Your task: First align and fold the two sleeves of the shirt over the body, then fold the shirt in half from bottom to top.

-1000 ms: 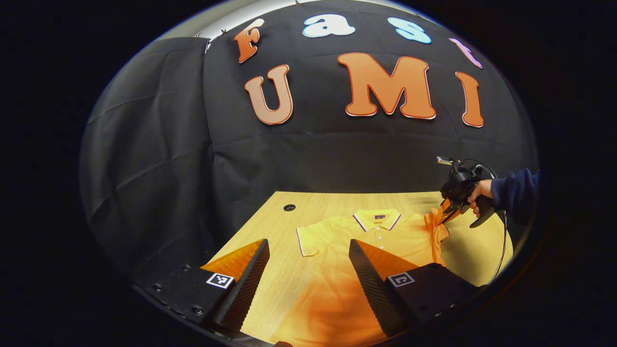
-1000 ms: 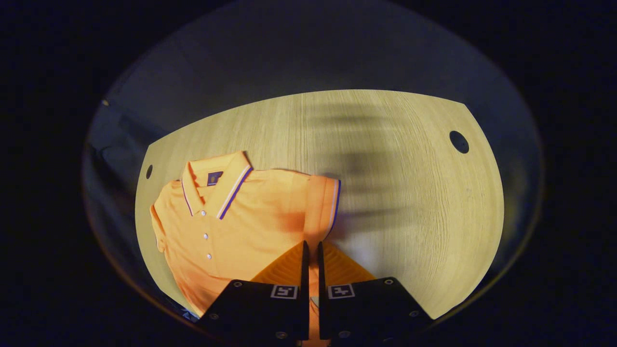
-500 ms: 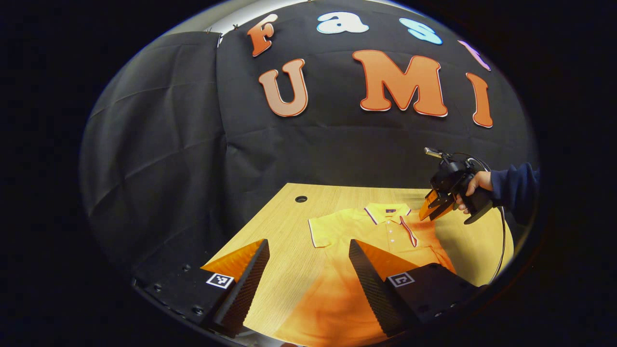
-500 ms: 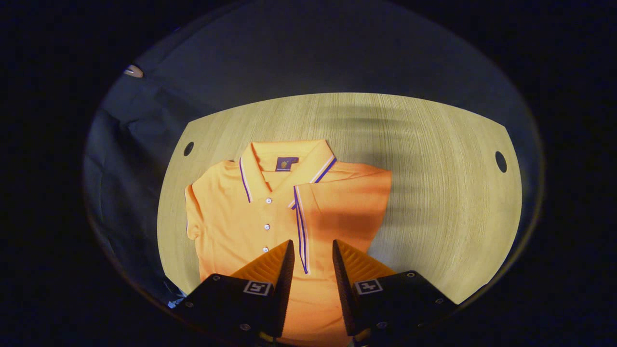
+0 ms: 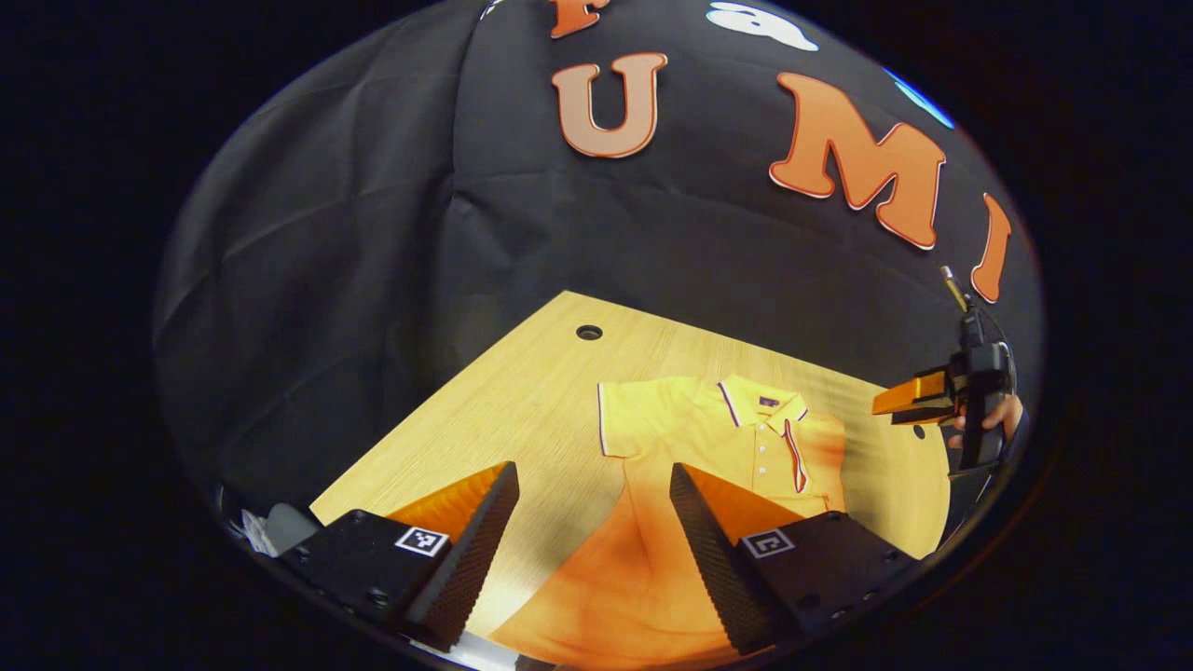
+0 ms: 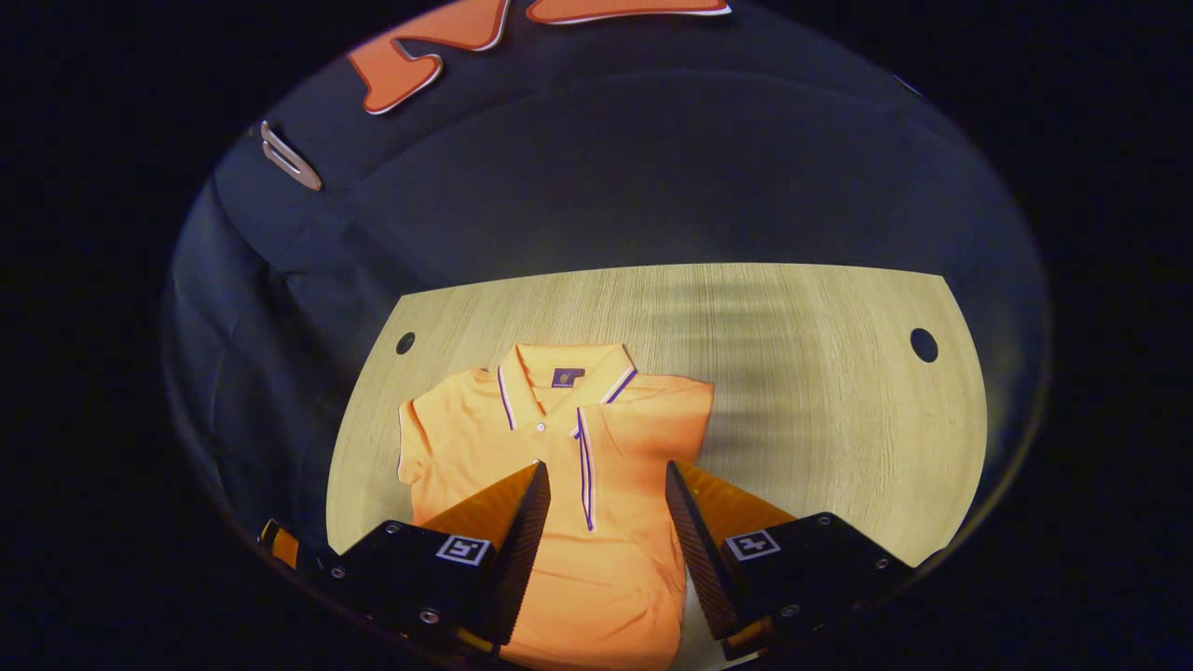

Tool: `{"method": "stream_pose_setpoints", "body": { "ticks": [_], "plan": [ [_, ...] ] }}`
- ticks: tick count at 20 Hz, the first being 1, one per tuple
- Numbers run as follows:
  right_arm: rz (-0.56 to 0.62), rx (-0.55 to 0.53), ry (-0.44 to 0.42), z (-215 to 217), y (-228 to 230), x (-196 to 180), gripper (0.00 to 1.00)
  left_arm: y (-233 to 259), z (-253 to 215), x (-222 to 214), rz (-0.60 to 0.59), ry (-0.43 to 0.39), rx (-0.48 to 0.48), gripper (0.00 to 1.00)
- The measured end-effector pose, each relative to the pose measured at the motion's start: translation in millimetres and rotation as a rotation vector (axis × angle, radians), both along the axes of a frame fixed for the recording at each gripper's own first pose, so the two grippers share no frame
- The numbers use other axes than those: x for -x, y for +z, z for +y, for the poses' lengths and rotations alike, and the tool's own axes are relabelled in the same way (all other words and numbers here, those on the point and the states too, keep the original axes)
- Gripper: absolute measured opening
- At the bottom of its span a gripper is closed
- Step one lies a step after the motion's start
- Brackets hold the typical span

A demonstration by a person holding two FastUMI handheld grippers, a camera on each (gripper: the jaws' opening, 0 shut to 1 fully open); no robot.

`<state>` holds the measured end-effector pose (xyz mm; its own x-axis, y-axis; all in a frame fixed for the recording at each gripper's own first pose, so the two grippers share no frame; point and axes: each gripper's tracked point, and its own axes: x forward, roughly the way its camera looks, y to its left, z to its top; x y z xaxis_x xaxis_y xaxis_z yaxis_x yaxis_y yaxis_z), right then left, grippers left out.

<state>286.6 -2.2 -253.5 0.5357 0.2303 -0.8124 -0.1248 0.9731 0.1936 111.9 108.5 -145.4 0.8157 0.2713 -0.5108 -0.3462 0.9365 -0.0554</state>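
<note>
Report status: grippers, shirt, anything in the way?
Left gripper open, empty. Right gripper open, empty, above the shirt. One sleeve folded over the body, other sleeve flat on the table. Nothing in the way.

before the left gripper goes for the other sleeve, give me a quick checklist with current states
1. First sleeve folded over the body: ok. The folded sleeve lies flat across the shirt, its striped cuff near the button placket.
2. Right gripper released and clear of the cloth: ok. It is open, holds nothing, and sits raised off the table in the left gripper view.
3. Left gripper ready to grasp: ok, open and empty.
4. Remaining sleeve flat and reachable: ok, spread out on the table, nothing on it.
5. Collar lying straight: ok.
6. Bottom hem lying flat: cannot tell, hidden behind the fingers.
</note>
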Motion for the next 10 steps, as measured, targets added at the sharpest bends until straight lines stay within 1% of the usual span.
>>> {"method": "stream_pose_setpoints", "body": {
  "ticks": [1,2,4,6,8,10],
  "plan": [
    [-0.01,0.01,-0.001,-3,3,5,0.68,-5,2,-11,0.024,-0.018,0.015,0.98],
    [-0.018,0.023,-0.009,-7,8,14,0.77,-10,4,-22,0.045,-0.034,0.026,0.98],
    [0.02,0.002,-0.026,-6,12,41,0.78,-30,11,-56,0.128,-0.072,0.05,0.98],
    [0.02,0.014,-0.066,-14,11,54,0.78,-54,15,-79,0.219,-0.103,0.068,0.98],
    [0.006,0.014,-0.109,-18,15,65,0.78,-74,21,-99,0.283,-0.136,0.101,0.98],
    [-0.013,0.024,-0.146,-23,18,78,0.78,-90,31,-127,0.339,-0.152,0.113,1.0]
  ]
}}
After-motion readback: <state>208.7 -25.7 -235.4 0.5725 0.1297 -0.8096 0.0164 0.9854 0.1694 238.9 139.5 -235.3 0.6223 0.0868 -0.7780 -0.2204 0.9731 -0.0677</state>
